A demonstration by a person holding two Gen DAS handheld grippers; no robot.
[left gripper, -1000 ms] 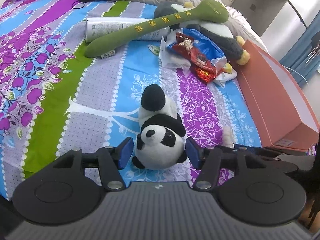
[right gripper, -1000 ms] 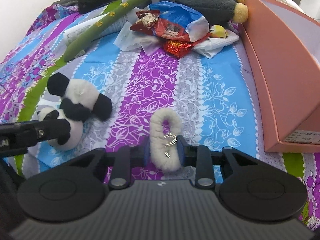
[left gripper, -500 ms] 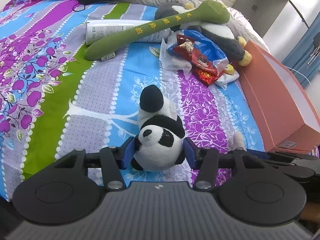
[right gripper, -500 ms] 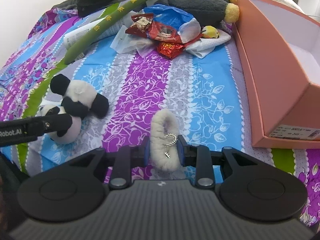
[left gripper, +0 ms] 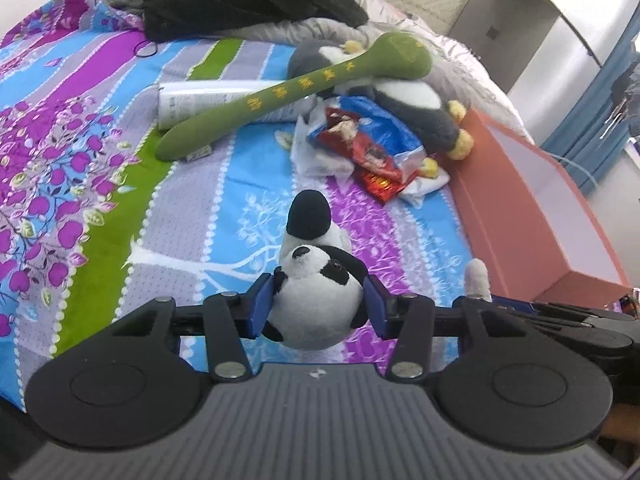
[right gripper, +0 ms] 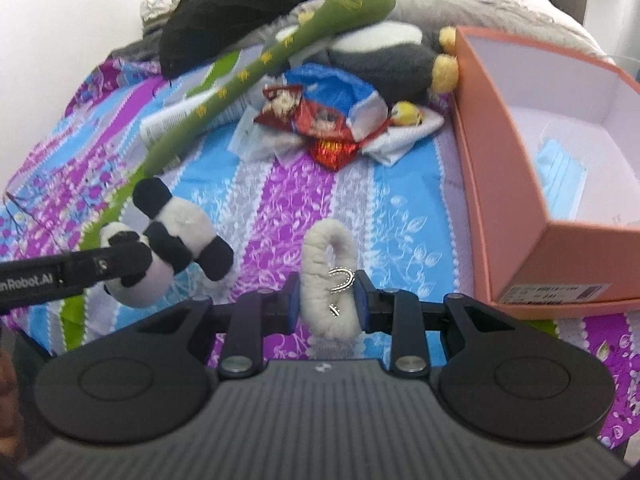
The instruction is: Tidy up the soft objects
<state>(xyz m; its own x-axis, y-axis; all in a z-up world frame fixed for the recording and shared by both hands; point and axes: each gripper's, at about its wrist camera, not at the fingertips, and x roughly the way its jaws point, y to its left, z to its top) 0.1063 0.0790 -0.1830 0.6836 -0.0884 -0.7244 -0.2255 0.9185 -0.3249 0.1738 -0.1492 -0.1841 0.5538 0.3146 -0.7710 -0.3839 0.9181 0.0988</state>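
Black left claw (right gripper: 120, 268) reads "Robot.AI", gripping panda (right gripper: 168, 240).

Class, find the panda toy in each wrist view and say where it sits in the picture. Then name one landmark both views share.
Left wrist view: the panda toy is at bottom centre, clamped between the blue pads of the left hand-held gripper.
Right wrist view: the panda toy is at the left edge, below mid-height.
Shared landmark: the orange box, at the right in both.
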